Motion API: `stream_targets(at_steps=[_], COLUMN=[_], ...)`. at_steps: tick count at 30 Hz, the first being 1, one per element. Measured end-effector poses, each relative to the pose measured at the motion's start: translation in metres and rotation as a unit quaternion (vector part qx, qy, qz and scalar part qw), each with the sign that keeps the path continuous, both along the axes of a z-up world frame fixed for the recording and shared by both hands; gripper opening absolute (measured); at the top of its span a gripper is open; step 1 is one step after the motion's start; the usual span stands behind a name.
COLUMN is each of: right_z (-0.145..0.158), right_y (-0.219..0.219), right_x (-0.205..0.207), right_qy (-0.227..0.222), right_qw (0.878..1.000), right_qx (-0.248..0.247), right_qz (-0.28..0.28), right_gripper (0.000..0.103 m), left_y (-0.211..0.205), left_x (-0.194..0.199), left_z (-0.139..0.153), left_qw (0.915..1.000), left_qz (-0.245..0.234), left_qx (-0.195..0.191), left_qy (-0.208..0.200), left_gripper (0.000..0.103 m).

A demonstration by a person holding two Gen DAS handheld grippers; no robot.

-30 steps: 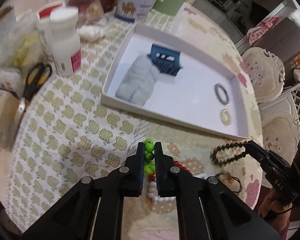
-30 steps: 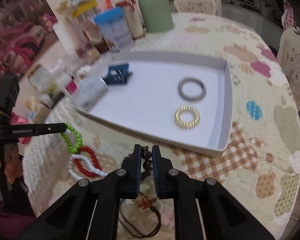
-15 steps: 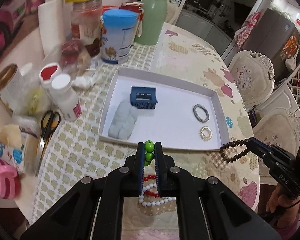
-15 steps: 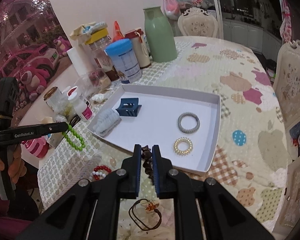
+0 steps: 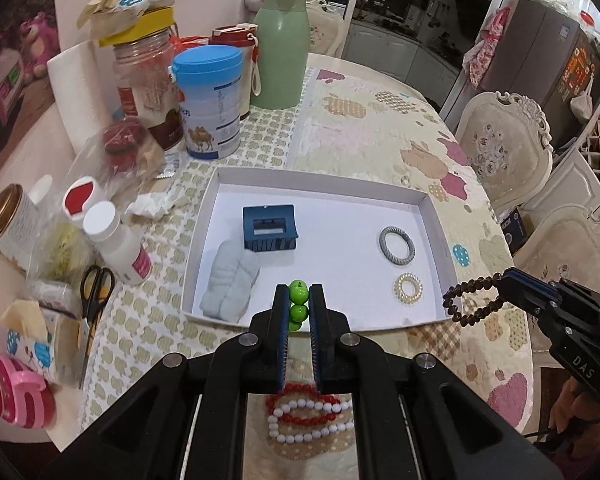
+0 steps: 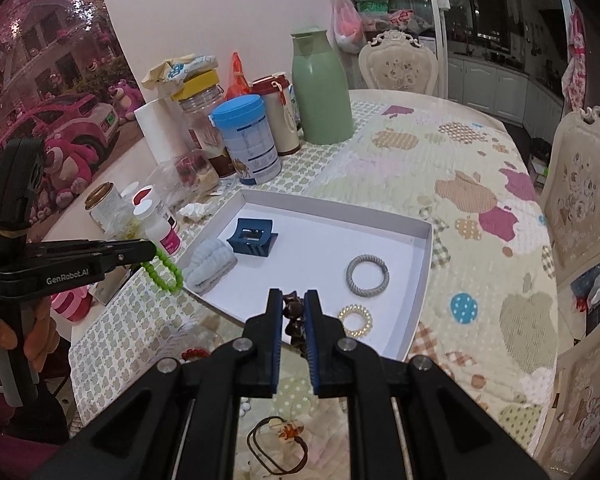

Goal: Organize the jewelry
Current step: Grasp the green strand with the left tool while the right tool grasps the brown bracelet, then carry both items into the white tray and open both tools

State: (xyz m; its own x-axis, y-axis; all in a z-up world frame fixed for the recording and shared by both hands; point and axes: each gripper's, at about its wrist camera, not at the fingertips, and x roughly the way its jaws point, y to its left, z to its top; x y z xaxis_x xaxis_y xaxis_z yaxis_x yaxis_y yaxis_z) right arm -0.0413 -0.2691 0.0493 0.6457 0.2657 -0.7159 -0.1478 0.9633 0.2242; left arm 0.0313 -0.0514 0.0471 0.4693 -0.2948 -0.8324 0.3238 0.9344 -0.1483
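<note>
Cluttered along its left side with bottles, tins and scissors [image 5: 94, 290], the quilted surface [image 5: 380, 120] carries a white tray [image 5: 434, 216] at its middle. Inside the tray, from left: a pale blue scrunchie [image 5: 230, 280], a navy hair clip [image 5: 269, 229], then a grey ring [image 5: 397, 246] and a pearly ring [image 5: 408, 288].

Left claw [image 5: 299, 304] is clamped on a green bead bracelet [image 6: 165, 272], held in the air at the tray's near-left edge. Right claw [image 6: 293, 312] grips a dark bead bracelet [image 5: 470, 300], hanging just outside the near-right corner. Below, a red-and-white bracelet [image 5: 308, 412] and a corded pendant [image 6: 282, 440] lie on the surface.

Both carried bracelets sit just short of the tray, with its bare middle floor straight ahead of each claw. The left looks nearer that gap, so a short forward reach would probably place the green one first.
</note>
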Motion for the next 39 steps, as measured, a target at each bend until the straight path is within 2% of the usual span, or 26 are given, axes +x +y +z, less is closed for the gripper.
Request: stream_targets(at_steps=[14,21,27,31,34,39], right_z=[-0.004,-0.018,-0.033,-0.046,-0.061,-0.088], right_y=[-0.011,-0.013,0.001,0.015,0.022,0.021], right_x=[0.037,0.066,0.096,0.123,0.149,0.185], right_qy=[0.011,0.028,0.048,0.061,0.079,0.103], right_qw=[1.000,1.000,0.999,0.998,0.996,0.994], right_qx=[-0.007,-0.006,-0.008,0.000,0.024,0.016], right_qz=[-0.009,-0.011,0.011,0.030,0.044,0.040], right_gripper=[0.011,0.011,0.011,0.011,0.011,0.011], left_y=[-0.026,-0.039,-0.046,-0.039,-0.024,-0.005], left_x=[0.036,0.052,0.064,0.077,0.090,0.101], left_z=[-0.016,-0.036,-0.059,-0.078,-0.095,-0.113], left_qw=[0.9998,0.9993,0.9983,0.9972,0.9949,0.9918], left_qz=[0.000,0.000,0.002,0.022,0.047,0.070], left_qx=[0.014,0.019,0.017,0.025,0.033,0.041], left_qy=[0.014,0.033,0.055,0.067,0.083,0.099], left_gripper=[0.010,0.010,0.010,0.010,0.010,0.010])
